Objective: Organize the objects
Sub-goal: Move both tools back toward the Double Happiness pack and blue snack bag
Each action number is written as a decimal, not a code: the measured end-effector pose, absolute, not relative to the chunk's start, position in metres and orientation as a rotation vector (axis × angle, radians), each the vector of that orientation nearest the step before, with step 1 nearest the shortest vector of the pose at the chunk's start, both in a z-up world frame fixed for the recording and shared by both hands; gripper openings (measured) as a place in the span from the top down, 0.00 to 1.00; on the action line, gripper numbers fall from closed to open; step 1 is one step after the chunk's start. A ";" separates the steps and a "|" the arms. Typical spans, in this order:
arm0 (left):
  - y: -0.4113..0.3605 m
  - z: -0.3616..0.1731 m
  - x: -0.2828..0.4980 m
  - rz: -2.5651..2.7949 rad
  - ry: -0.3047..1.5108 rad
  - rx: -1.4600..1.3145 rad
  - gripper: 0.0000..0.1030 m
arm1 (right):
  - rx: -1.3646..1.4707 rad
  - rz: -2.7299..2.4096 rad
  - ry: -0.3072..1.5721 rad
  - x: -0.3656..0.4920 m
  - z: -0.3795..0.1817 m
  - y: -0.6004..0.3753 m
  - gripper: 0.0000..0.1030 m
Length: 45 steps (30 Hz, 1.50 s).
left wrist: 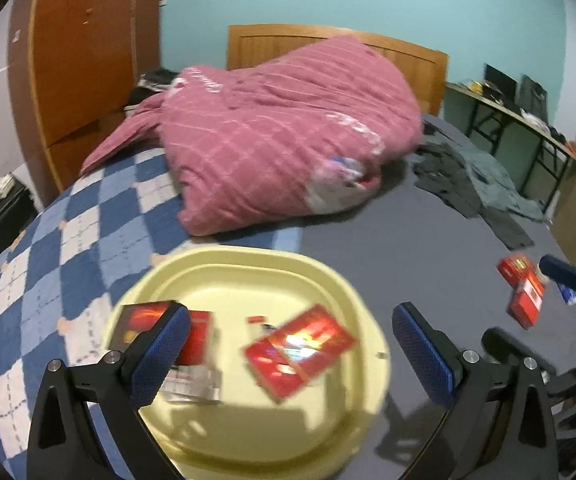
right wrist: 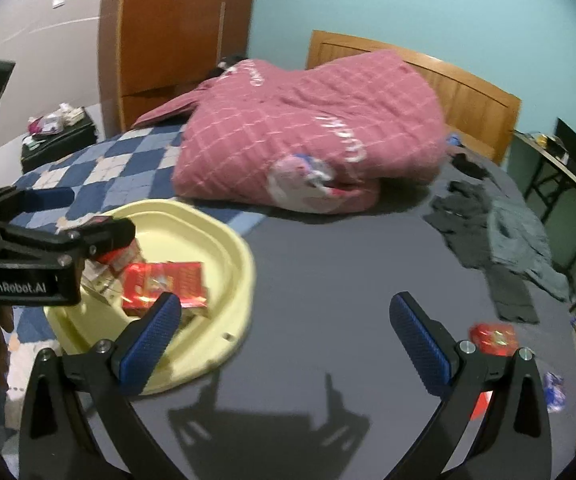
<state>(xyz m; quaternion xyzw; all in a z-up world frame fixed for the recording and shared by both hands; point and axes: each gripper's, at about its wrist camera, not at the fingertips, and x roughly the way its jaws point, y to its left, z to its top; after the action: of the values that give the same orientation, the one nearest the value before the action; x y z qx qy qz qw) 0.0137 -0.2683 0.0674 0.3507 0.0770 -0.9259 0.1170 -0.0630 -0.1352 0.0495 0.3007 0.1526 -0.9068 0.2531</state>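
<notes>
Right gripper [right wrist: 284,344] agape; blue wrapper [right wrist: 552,392] only here.

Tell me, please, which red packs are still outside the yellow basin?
The red packs lying on the dark sheet to the right; the others already sit inside the yellow basin.

text: "genrobot.ai" | on: left tool [right wrist: 70,222] body | other lettering: unreadable

One yellow tray [left wrist: 224,276]; three red packets in tray [left wrist: 299,350], two red packets outside [left wrist: 521,288]; one pink quilt [left wrist: 272,132]
</notes>
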 end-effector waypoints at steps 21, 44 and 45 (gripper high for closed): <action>-0.083 0.000 -0.074 -2.862 0.112 1.332 0.00 | 1.082 -2.745 0.259 -0.079 0.001 0.115 0.00; 0.012 -0.027 -0.159 -3.097 -0.243 1.467 0.00 | 1.175 -2.962 0.124 -0.147 -0.036 0.250 0.00; 0.013 -0.030 -0.162 -3.104 -0.254 1.472 0.00 | 1.194 -2.969 0.125 -0.153 -0.042 0.251 0.00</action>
<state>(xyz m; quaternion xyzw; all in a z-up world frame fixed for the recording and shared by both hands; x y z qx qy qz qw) -0.1615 0.0133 -0.0303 0.4224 -0.0728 -0.8908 -0.1511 -0.1525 0.2506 -0.0416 0.3726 0.0389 -0.9267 -0.0305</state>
